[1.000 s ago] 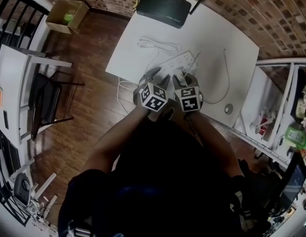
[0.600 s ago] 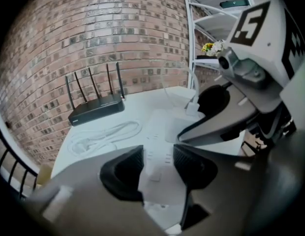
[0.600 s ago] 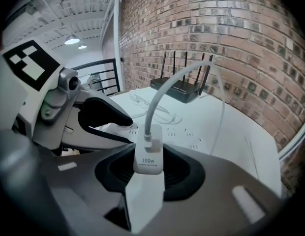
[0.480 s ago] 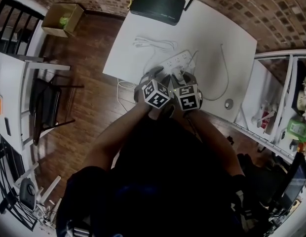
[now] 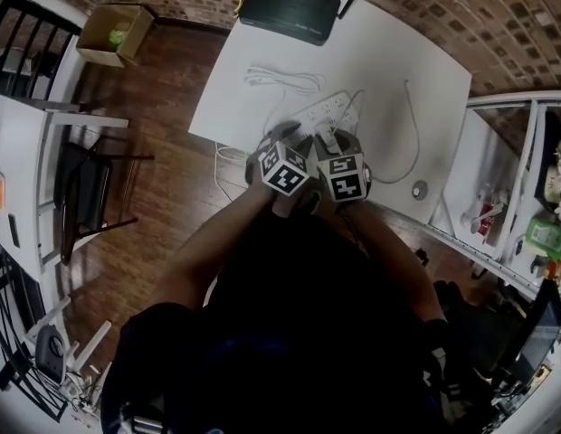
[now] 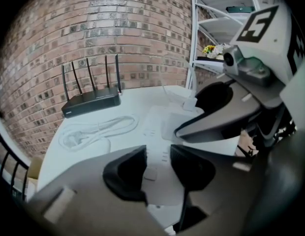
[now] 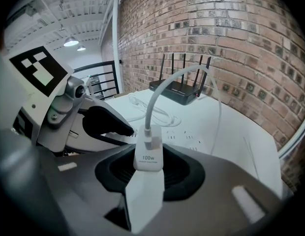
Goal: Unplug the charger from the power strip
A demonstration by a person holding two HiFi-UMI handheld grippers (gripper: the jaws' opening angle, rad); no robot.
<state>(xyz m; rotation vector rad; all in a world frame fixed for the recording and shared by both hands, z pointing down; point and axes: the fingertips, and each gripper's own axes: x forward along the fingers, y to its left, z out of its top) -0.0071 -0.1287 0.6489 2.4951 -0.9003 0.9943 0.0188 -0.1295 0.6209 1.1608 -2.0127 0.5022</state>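
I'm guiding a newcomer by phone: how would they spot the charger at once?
Find the white table by the brick wall, then the power strip on it. The charger is the small white block marked 100W gripped in the right tongs, the only thing there with a cable arching from its top.

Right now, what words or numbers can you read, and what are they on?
"100W": on the white charger held in the right gripper.
Smaller print under it: too small to read.
Any print on the router: too small to read.
The marker cubes: square patterns only, no words.
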